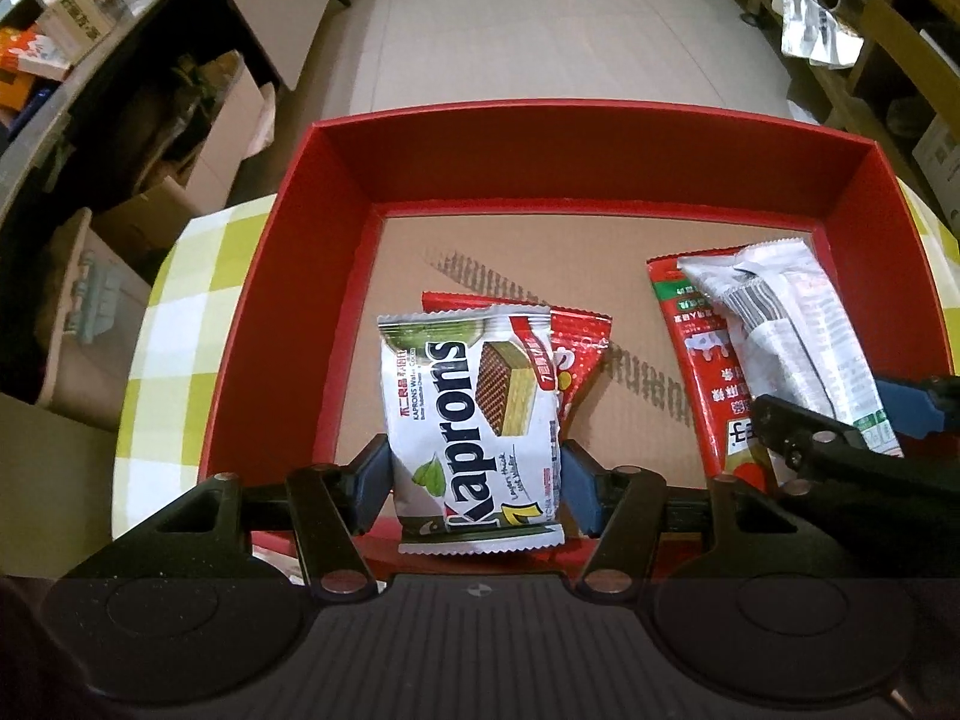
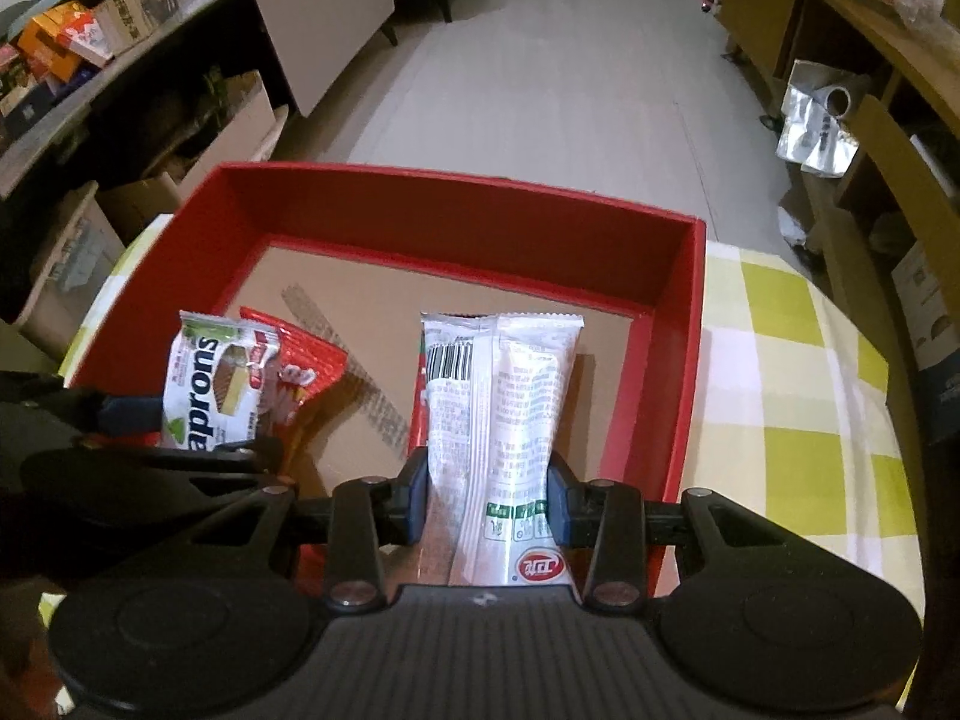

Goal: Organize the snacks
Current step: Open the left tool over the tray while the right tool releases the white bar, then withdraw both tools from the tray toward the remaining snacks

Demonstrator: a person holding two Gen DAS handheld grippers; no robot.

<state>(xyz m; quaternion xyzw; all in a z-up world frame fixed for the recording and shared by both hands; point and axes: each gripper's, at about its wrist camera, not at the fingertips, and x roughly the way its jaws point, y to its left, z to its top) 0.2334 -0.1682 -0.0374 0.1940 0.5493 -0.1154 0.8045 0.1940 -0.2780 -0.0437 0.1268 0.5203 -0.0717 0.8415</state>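
Note:
A red box (image 1: 288, 276) with a cardboard floor stands on the table. My left gripper (image 1: 477, 492) is shut on a white Kaprons wafer pack (image 1: 474, 414), held just inside the box's near wall, over a red packet (image 1: 582, 348) lying on the floor. My right gripper (image 2: 487, 501) is shut on a long white snack packet (image 2: 510, 408), which hangs over a long red packet (image 1: 702, 354) at the box's right side. In the right wrist view the Kaprons wafer pack (image 2: 210, 384) shows at the left, a blue finger pad (image 2: 129, 414) of the left gripper against it.
A yellow-and-white checked tablecloth (image 2: 780, 420) covers the table around the box. Cardboard boxes (image 1: 180, 180) sit on the floor to the left, below a cluttered counter (image 2: 90, 42). Wooden shelving and a foil roll (image 2: 822, 114) are on the right.

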